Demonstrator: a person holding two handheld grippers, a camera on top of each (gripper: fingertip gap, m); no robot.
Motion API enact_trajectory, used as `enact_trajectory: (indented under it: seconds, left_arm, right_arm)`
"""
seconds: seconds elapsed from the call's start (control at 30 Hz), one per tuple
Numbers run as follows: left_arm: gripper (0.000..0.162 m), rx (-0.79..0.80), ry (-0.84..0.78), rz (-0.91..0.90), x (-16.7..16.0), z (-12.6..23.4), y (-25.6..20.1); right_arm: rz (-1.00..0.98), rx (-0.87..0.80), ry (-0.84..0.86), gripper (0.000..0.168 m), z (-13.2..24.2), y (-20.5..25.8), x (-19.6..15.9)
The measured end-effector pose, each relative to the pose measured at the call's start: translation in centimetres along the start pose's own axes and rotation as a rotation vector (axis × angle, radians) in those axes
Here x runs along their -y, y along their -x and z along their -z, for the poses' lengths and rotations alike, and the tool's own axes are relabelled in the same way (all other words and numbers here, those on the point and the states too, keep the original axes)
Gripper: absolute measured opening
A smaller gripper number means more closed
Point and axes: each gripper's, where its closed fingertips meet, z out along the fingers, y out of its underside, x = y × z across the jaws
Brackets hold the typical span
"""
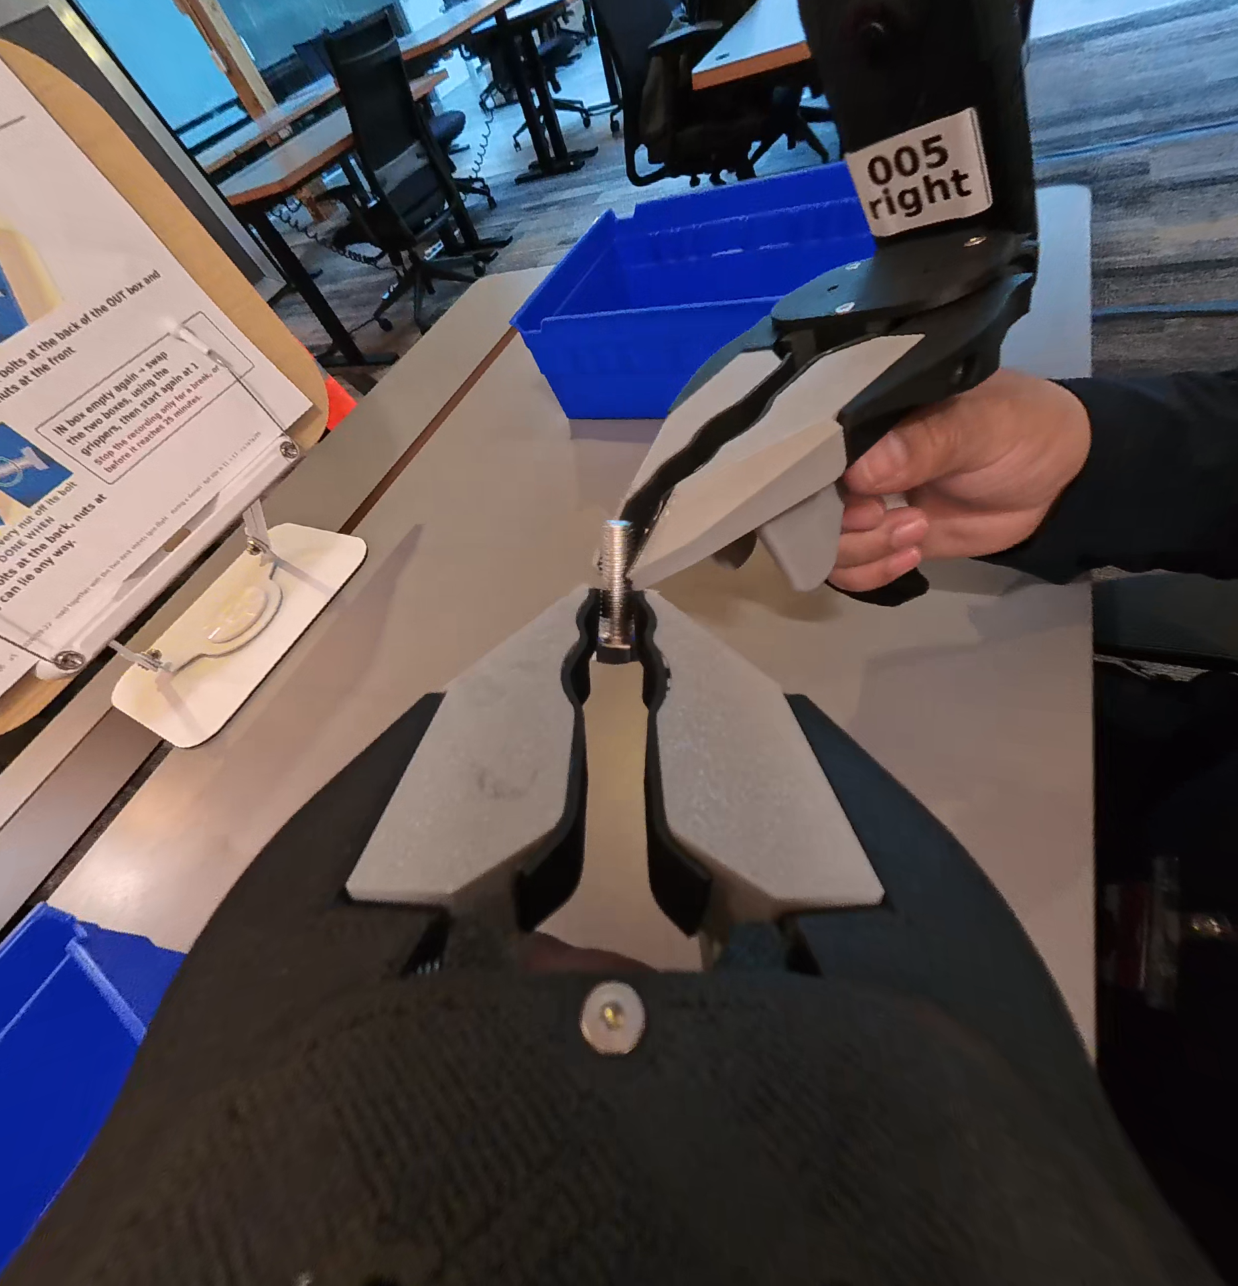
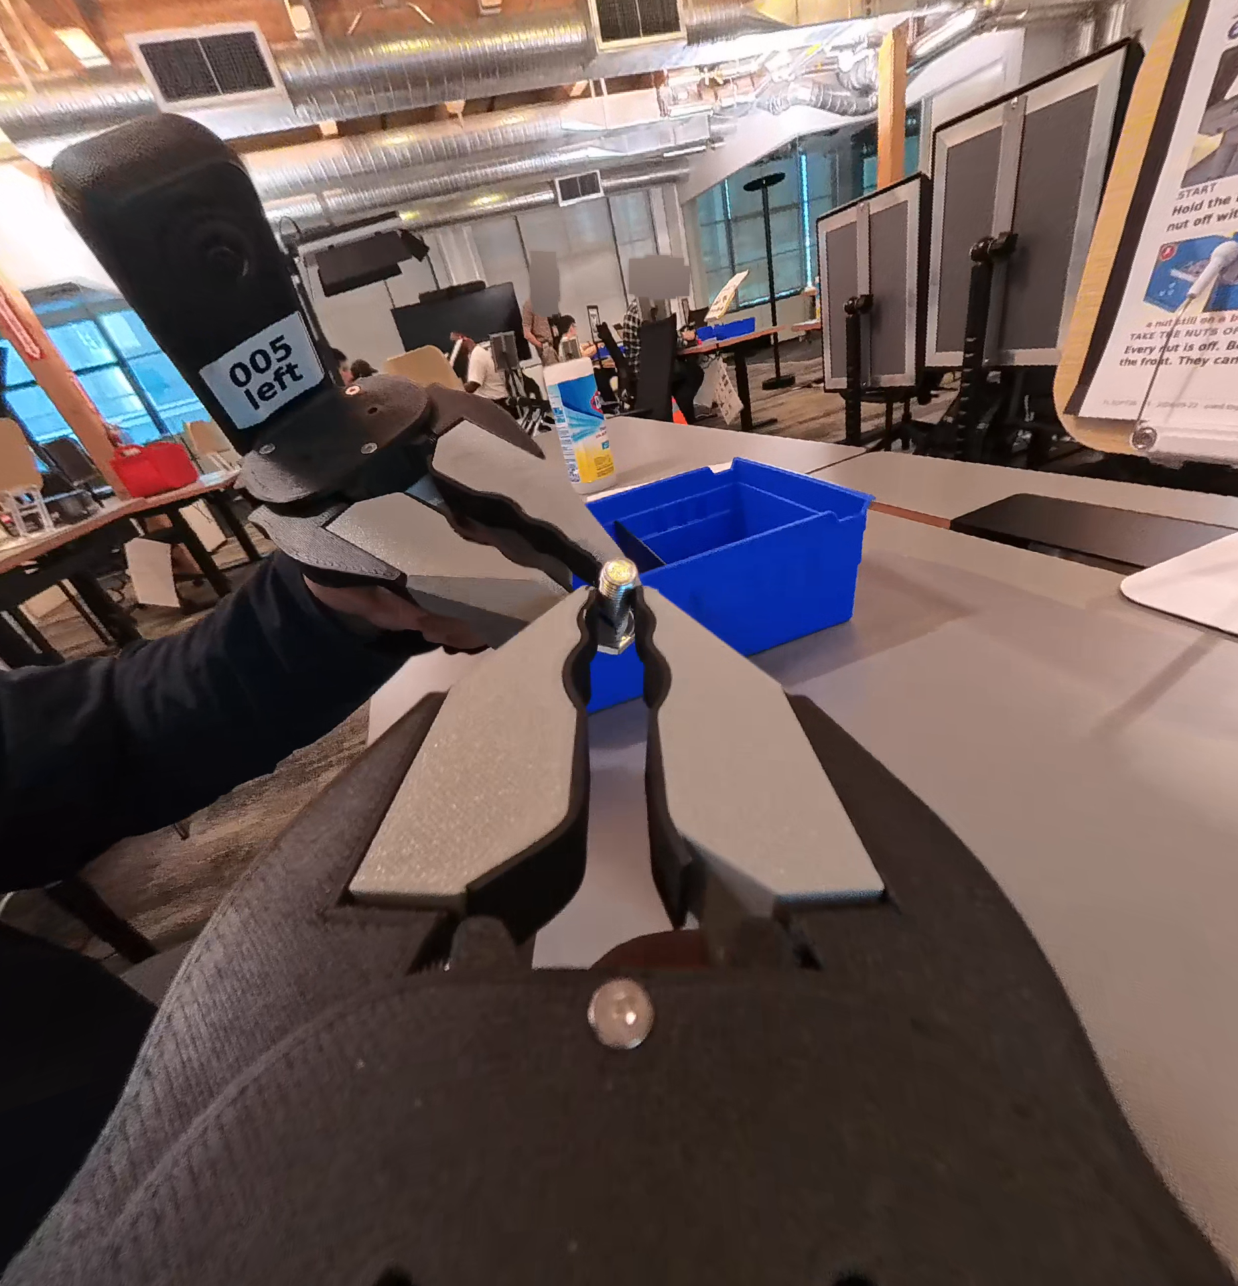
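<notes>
The left gripper (image 1: 613,612) has its grey fingers (image 1: 512,731) pinching the bottom end of a shiny silver threaded metal bolt (image 1: 615,564). The bolt stands almost straight up, its long way pointing up and down, in the air above the bench (image 1: 881,696). The right gripper (image 2: 613,619) comes in from the right side and from higher up. Its fingers (image 2: 734,765) are closed around a small silver six-sided nut (image 2: 617,633) sitting on that same bolt (image 2: 617,577). So both tools meet at one spot, one low on the bolt and one a little higher.

The bench is flat, smooth and grey. A blue plastic bin with dividers (image 2: 741,557) sits just behind the bolt. A white sheet of printed instructions on a stand (image 1: 115,362) is on the left. Behind it all is a big room with desks, black chairs and some people far off.
</notes>
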Motion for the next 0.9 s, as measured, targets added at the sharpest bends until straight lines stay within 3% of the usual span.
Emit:
enact_trajectory:
  seconds: [0.13,0.33,0.4,0.6,0.9]
  left_arm:
    - [0.008,-0.008,-0.001,0.011,-0.6,-0.6,0.1]
    - [0.041,-0.007,0.031,0.122,-2.1,-0.3,1.3]
    - [0.043,0.021,0.051,0.146,-2.8,0.5,2.0]
    - [0.046,0.153,0.079,0.265,-4.3,4.9,5.6]
    - [0.046,0.363,0.147,0.363,-8.1,12.2,11.9]
  right_arm:
    - [0.017,-0.036,0.018,0.006,0.2,-0.9,-0.5]
    - [0.085,-0.174,0.092,0.006,1.3,-4.7,-1.4]
    - [0.168,-0.26,0.169,0.006,1.9,-6.9,-2.4]
    - [0.302,-0.394,0.473,0.006,3.5,-12.3,-7.8]
    - [0.261,-0.397,0.636,0.008,3.8,-14.6,-12.3]
